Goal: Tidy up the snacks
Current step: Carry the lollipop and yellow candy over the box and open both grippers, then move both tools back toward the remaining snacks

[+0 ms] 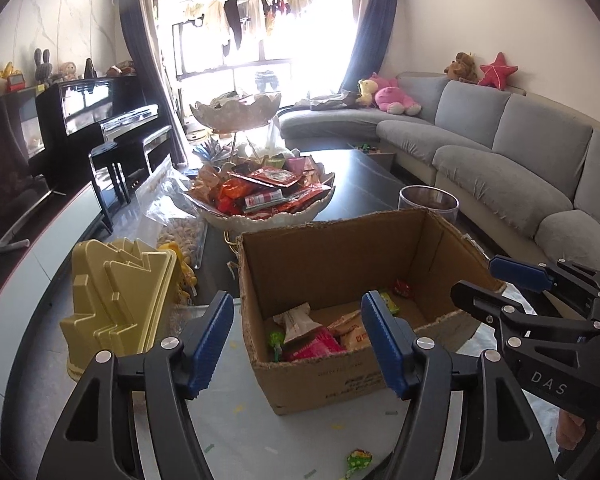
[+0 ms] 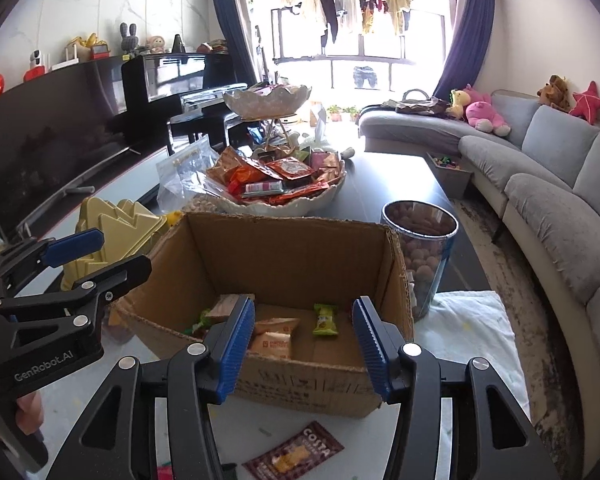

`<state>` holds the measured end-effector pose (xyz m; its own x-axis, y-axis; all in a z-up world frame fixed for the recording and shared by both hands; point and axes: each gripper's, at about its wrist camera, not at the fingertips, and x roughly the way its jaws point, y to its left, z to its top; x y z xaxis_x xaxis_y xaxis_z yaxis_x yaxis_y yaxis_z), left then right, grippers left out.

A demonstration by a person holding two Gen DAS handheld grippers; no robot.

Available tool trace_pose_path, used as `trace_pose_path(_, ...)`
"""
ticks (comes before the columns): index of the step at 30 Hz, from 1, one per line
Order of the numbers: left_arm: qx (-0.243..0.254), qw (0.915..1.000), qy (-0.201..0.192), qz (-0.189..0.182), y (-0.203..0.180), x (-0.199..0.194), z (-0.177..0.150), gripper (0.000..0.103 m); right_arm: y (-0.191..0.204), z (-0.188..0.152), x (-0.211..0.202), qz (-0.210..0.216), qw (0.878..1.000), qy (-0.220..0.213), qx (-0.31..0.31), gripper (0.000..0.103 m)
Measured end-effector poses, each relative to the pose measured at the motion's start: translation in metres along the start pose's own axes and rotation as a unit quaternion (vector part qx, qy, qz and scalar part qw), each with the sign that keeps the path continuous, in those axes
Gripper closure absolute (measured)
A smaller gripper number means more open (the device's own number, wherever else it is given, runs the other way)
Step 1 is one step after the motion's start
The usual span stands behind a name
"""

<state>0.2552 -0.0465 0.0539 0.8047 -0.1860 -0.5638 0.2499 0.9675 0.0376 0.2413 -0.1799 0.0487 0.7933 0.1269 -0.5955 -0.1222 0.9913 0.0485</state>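
Observation:
An open cardboard box (image 1: pixel 384 248) (image 2: pixel 284 252) stands on the table and holds several snack packets (image 1: pixel 320 336) (image 2: pixel 276 336), among them a green one (image 2: pixel 325 320). My left gripper (image 1: pixel 298 344) is open and empty in front of the box's left corner. My right gripper (image 2: pixel 304 350) is open and empty just before the box's near wall. A brown Costa packet (image 2: pixel 296 456) lies on the table below the right gripper. A green candy (image 1: pixel 358 460) lies near the left gripper. A two-tier white bowl stand (image 1: pixel 268 200) (image 2: pixel 280 188) full of snacks stands behind the box.
A yellow plastic lidded container (image 1: pixel 120 300) (image 2: pixel 116 220) sits left of the box. A clear jar of nuts (image 2: pixel 420 252) (image 1: pixel 428 200) stands right of it on a white cloth (image 2: pixel 472 332). Plastic bags (image 1: pixel 172 208) lie behind. A grey sofa (image 1: pixel 520 152) runs along the right.

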Motion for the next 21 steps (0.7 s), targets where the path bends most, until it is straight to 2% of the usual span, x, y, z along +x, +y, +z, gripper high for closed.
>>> trace_pose_path(9,0.013,0.9994,0.032,-0.011,-0.007,-0.006,-0.041,0.036,0.008,-0.037,-0.011,0.0,1.0,0.02,0.013,0.048)
trace_pose_path(14,0.017,0.9982,0.053,-0.022,-0.01,0.0,-0.065,0.036,0.01,-0.062,-0.004,0.009,0.998,0.052,0.028,0.048)
trace_pose_path(21,0.032,0.9956,0.078,-0.042,-0.017,0.009,-0.092,0.036,0.007,-0.087,0.003,-0.007,0.996,0.08,0.046,0.048)
